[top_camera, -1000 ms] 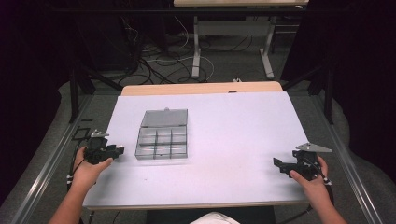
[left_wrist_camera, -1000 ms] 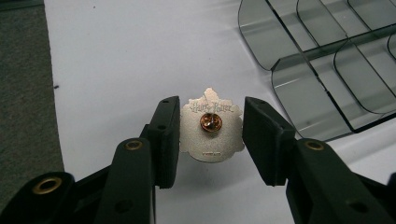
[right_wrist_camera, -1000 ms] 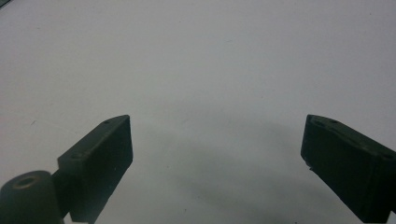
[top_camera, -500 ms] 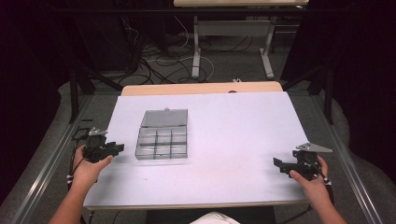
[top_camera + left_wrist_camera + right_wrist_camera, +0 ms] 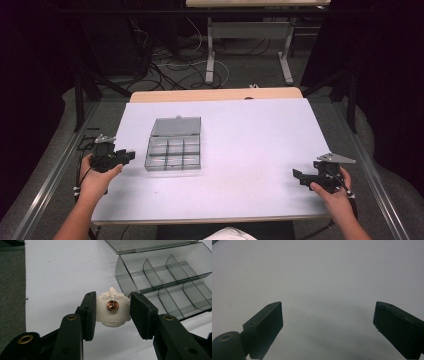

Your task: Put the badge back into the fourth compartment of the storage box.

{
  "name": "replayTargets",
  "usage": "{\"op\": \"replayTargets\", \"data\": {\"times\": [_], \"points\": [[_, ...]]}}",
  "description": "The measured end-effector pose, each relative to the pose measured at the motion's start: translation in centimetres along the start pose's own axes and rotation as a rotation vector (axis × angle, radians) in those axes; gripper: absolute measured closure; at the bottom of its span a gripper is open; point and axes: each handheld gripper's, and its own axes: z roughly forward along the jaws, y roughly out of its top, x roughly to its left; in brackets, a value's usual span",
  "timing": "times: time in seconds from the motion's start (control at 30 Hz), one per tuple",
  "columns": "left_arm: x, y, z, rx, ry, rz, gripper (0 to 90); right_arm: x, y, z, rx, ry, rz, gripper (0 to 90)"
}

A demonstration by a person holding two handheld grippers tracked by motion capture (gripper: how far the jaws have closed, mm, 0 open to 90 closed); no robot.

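Observation:
My left gripper [image 5: 129, 154] is at the table's left edge, just left of a clear grey compartment box [image 5: 172, 150]. It is shut on a small silver pin badge [image 5: 113, 312], gripped by its two sides. The badge shows its back, with engraved lettering and a copper clasp. Just beyond the jaws stands the box [image 5: 170, 277], its several compartments bare and its lid [image 5: 176, 126] folded open behind it. My right gripper [image 5: 296, 175] rests at the table's right front, open [image 5: 327, 322], with only white tabletop between its jaws.
The white table [image 5: 250, 140] has a wooden strip along its far edge. Metal rails run down both sides. Beyond the table are dark floor, cables and another desk's legs [image 5: 210, 55].

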Motion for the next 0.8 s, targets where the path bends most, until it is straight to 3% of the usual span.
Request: {"op": "replayTargets", "data": {"times": [0.8], "points": [[-2.5,1.1,-0.4,0.010,-0.045,-0.006,57.8,0.0,0.0,0.0,0.000,0.003,0.001,8.6]]}}
